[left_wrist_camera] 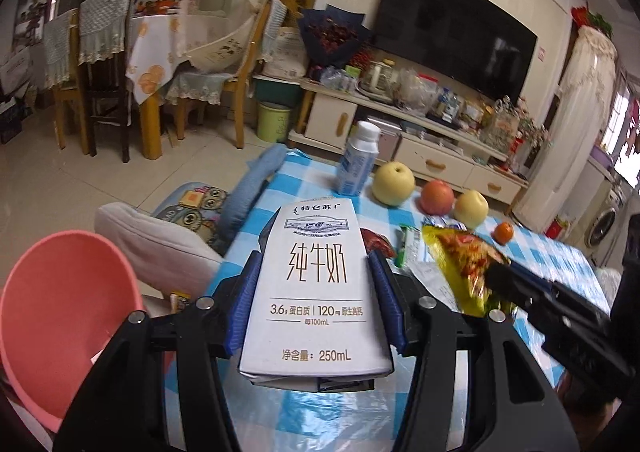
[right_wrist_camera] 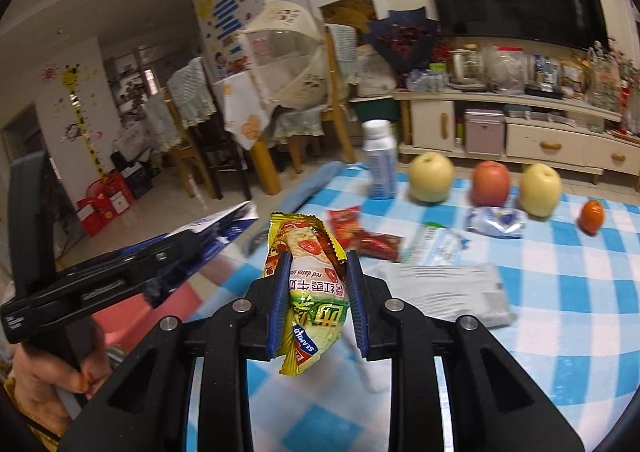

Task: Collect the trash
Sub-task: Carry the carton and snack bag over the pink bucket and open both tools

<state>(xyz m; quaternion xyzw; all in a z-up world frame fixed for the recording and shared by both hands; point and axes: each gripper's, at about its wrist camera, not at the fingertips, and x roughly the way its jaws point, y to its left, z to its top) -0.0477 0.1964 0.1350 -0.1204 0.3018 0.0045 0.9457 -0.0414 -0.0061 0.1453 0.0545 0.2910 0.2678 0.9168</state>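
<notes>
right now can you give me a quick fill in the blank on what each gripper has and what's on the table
The left gripper is shut on a white ____ carton.
The right gripper is shut on a ____ snack wrapper.
Between the two pears sits a red ____.
Left of the table is a ____ bin.

Missing: milk; yellow; apple; pink
</notes>
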